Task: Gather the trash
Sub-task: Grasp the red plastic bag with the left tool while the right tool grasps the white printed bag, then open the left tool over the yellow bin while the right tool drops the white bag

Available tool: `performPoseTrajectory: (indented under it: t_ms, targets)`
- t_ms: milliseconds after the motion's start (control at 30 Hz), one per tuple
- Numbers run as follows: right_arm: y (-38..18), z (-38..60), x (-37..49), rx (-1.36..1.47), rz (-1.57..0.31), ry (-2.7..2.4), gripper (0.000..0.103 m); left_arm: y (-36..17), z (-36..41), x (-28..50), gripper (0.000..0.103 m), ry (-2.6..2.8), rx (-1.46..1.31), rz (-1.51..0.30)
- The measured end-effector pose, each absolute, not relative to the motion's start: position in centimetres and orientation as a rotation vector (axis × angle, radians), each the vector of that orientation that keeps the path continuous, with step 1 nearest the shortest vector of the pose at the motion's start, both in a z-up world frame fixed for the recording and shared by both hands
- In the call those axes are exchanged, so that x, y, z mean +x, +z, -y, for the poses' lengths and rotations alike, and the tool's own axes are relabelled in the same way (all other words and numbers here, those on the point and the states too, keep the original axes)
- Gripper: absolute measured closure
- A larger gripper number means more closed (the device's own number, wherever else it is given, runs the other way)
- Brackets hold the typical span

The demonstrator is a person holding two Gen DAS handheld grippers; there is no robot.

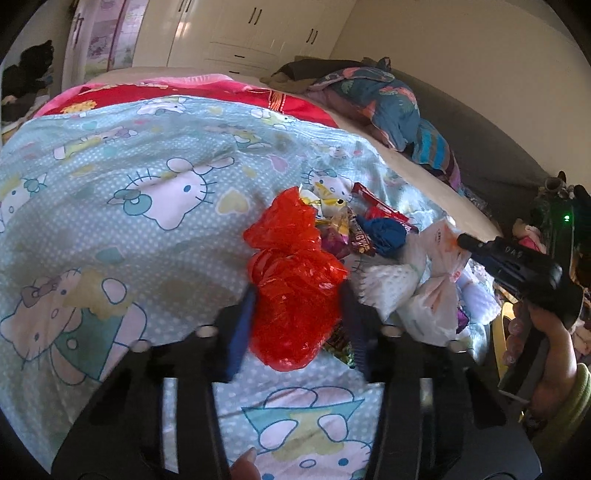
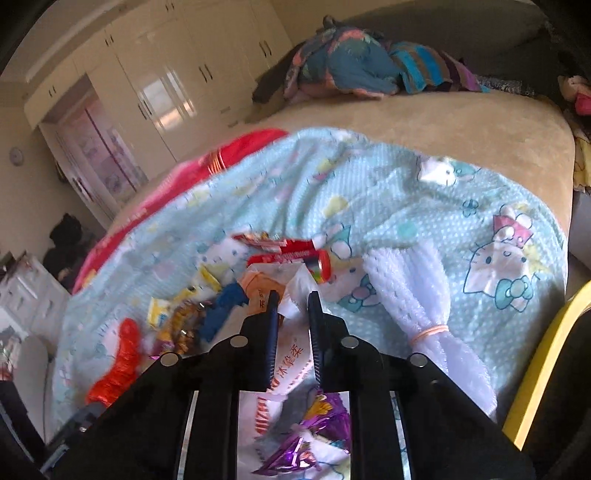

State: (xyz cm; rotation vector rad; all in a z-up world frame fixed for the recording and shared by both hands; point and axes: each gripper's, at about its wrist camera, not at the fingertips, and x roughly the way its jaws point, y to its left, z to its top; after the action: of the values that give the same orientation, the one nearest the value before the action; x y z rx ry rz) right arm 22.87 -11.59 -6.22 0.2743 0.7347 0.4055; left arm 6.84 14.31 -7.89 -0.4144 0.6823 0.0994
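Left gripper (image 1: pixel 297 295), held low over a bed, has its two blue-padded jaws on either side of a crumpled red plastic bag (image 1: pixel 293 280), pressing against its sides so the bag is pinched between them. The bag rests on a pale blue bedspread (image 1: pixel 129 192) printed with cartoon cats and small white dots. Just beyond the bag lies a small heap of litter: a red snack wrapper (image 1: pixel 380 210), a dark blue crumpled piece (image 1: pixel 384 234) and some yellow and purple wrappers (image 1: pixel 338 225), all touching or overlapping one another. To the right of the heap sits a white plastic bag (image 1: pixel 434 295) with a white net-like sleeve (image 1: pixel 391 284) beside it. The right gripper (image 2: pixel 291 295) has its jaws drawn narrowly together on a fold of that white plastic bag (image 2: pixel 291 354) (red printed lettering shows on it), and shiny purple foil (image 2: pixel 314 428) lies below the jaws. From the right wrist view, the red bag (image 2: pixel 118 365) appears at the lower left, a red tube (image 2: pixel 295 258) lies beyond the litter, and the white net sleeve (image 2: pixel 417 295), tied with an orange rubber band (image 2: pixel 430 330), stretches off to the right. A pile of bright, folded bedding (image 1: pixel 391 107) sits at the far edge of the bed, and cream wardrobes (image 1: pixel 236 33) line the wall behind.
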Motion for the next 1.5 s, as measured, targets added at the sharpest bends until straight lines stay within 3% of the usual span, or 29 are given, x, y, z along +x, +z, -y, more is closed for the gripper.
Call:
performPoseTrajectory:
  t_ms: [67,267,800,1500]
  targets:
    - [-5.2,11.9,22.5,0.302,-0.700,0.414,0.089,-7.4,-14.4,6.6,0.084,0.101,-0.410,-0.663]
    - [-2.6,12.6,21.2,0.362,-0.614,0.446,0.089,-4.8,-14.9,5.6,0.090,0.084,-0.415,-0.575]
    - [2.3,15.1,17.2,0.349,-0.479,0.468,0.089,-0.4,-11.2,4.8,0.090,-0.043,-0.364,-0.502]
    - [2.4,25.2,15.1,0.421,-0.448,0.313,0.089,0.8,-3.6,4.7,0.090,-0.212,-0.256,-0.521]
